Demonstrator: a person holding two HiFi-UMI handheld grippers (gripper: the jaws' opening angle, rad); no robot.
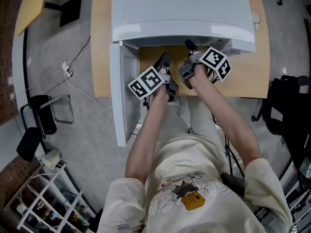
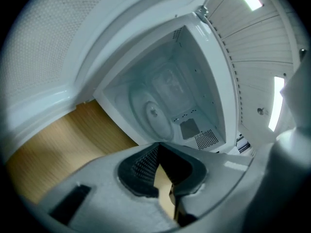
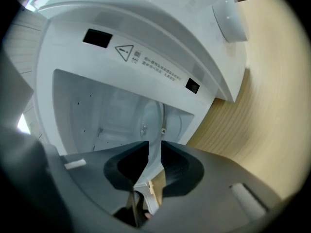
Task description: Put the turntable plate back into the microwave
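The white microwave [image 1: 184,13] stands on a wooden table [image 1: 252,74] with its door [image 1: 118,96] swung open to the left. The clear glass turntable plate [image 2: 151,111] lies on the floor of the cavity; it also shows in the right gripper view as the plate [image 3: 147,123]. Both grippers hover just outside the opening. My left gripper [image 1: 165,61] [image 2: 158,145] has its pads meeting at the tips with nothing held. To its right, my right gripper [image 1: 188,45] [image 3: 155,144] stands open, with only a narrow empty gap between its pads.
A black chair [image 1: 36,123] and a white cable with a plug [image 1: 67,71] are on the floor at the left. A wire rack [image 1: 39,198] stands at the lower left, and a black bag [image 1: 286,108] sits at the right.
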